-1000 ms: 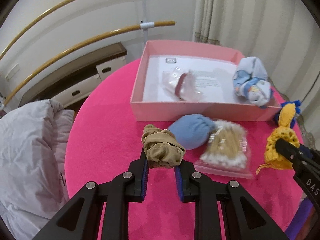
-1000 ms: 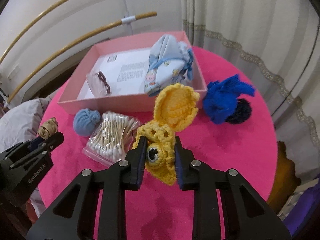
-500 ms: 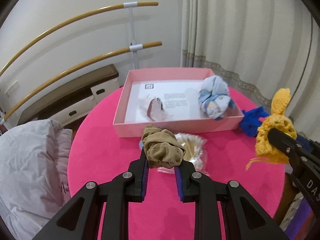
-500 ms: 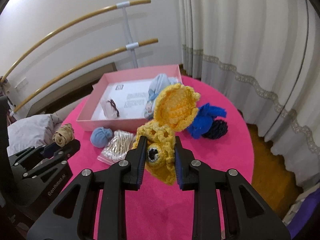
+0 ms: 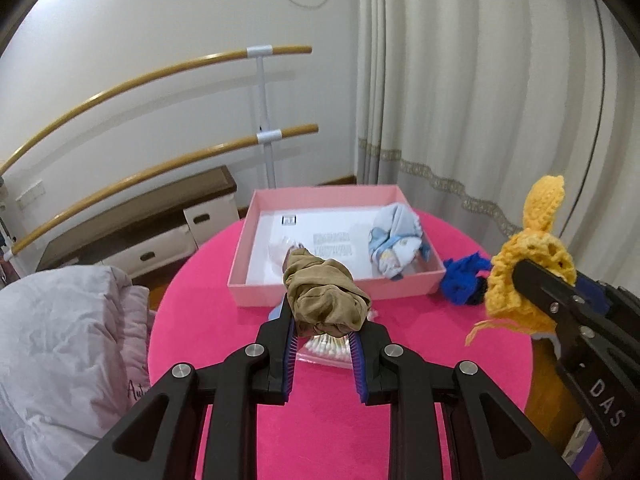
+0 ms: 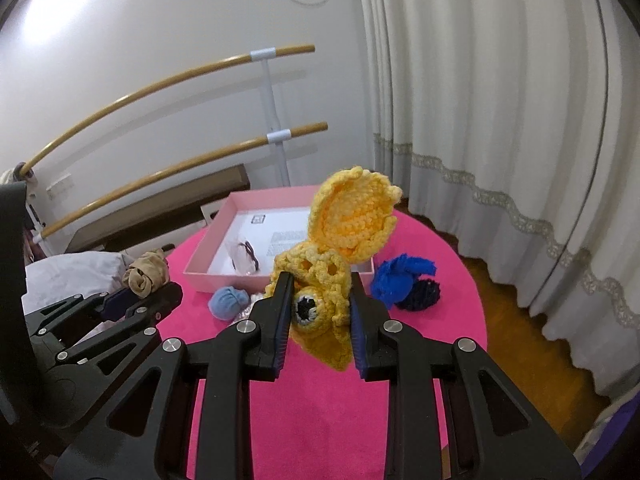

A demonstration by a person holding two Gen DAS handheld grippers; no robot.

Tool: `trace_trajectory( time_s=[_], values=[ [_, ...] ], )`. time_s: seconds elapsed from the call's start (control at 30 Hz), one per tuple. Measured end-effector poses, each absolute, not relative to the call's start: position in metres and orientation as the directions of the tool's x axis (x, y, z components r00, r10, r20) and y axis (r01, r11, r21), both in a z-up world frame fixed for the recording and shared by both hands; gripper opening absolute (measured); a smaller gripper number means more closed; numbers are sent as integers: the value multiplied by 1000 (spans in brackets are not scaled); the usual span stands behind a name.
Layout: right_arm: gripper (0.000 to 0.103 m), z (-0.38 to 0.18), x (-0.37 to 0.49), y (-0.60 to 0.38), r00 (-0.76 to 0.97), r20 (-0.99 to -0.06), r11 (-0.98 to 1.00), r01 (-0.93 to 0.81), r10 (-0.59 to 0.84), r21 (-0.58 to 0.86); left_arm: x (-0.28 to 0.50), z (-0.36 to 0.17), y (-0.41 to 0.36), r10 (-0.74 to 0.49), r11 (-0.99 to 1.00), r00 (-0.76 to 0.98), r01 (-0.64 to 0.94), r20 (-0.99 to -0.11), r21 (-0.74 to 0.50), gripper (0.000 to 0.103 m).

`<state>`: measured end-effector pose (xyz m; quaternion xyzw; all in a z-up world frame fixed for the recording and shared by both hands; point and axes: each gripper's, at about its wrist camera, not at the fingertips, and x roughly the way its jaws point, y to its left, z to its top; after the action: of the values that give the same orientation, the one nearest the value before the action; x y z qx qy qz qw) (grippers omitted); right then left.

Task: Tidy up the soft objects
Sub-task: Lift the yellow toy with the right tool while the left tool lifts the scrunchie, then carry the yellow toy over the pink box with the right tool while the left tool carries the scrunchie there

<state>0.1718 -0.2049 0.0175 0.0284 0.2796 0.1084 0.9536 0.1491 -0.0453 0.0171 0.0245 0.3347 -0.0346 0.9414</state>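
At about nine o'clock of the round pink surface (image 5: 224, 312), beyond its edge, lies a pale rumpled quilt (image 5: 60, 344). The left gripper (image 5: 323, 340) is nearly closed on a bundle of tan stockings (image 5: 325, 295), pads pressing in from both sides. Compared with a second ago, this bundle is well clear of the surface and the whole scene sits farther below, so both hands have lifted their loads up and back. Beneath the left gripper, a bag of cotton swabs (image 5: 326, 346) peeks out, and the right wrist view shows a rolled light-blue sock (image 6: 229, 303) just beside it, still on the surface.

At twelve o'clock sits the open pink box (image 5: 340, 286), already holding a small clear pouch (image 6: 245, 258) and a bundled patterned cloth (image 5: 396, 246). Both held items hang short of it, on the near side.

The right gripper (image 6: 320, 320) is likewise almost closed, clamped on a yellow crocheted toy (image 6: 344, 236), whose flared part stands up above the jaws. At about two o'clock, just beside the box's right end, a blue and dark navy yarn toy (image 6: 406, 282) waits on the surface.

With both pieces raised together, the likely next step is carrying them forward over the box rim and letting go; three items would then remain outside.
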Motion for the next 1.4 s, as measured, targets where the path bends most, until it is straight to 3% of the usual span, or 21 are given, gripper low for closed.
trace_trajectory(
  time_s=[0.53, 1.4],
  values=[
    [24, 30, 145, -204, 857, -456, 971, -222, 239, 91, 77, 46, -51, -76, 993, 836, 111, -543, 32, 21],
    [24, 30, 131, -201, 872, -420, 967, -248, 251, 63, 67, 44, -27, -102, 993, 835, 117, -541, -7, 21]
  ],
)
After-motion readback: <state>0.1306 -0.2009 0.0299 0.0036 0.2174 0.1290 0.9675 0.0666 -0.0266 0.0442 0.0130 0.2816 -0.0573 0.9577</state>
